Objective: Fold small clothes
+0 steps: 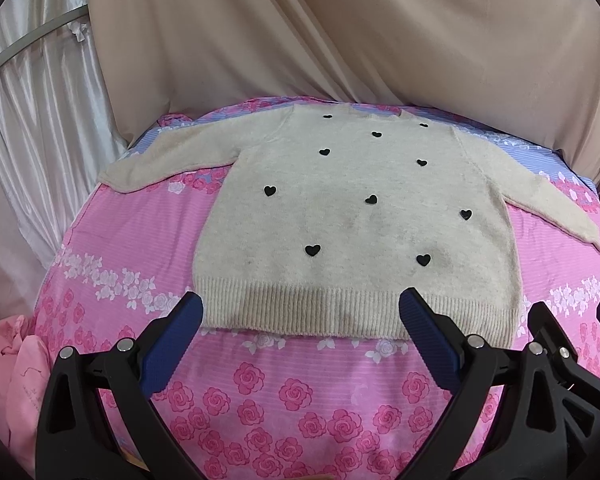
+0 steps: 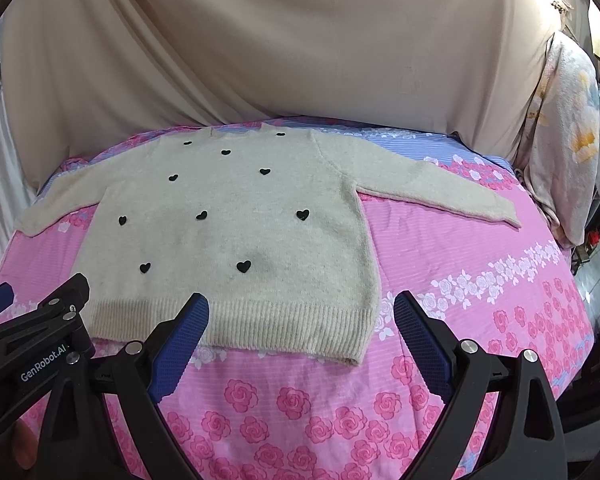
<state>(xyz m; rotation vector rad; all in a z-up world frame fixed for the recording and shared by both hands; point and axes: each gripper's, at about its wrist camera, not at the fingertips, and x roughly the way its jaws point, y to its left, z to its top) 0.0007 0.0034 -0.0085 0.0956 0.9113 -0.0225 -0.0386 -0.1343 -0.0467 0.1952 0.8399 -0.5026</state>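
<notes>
Behind sweater (image 1: 352, 216) — beige drape (image 1: 340, 28), pink sheet (image 1: 300, 392) below.

My left gripper (image 1: 300, 312) had black frames and ribbed blue pads (image 1: 168, 352). Silver screws studded my right gripper (image 2: 300, 312); "GenRobot.AI" marked one.

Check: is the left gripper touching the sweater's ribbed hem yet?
Cannot tell. In the left wrist view the open left gripper has its fingertips overlapping the sweater hem, with no fabric pinched. The right wrist view doesn't show the height gap either.

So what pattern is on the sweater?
Small black hearts on the cream sweater, best in the left wrist view.
</notes>
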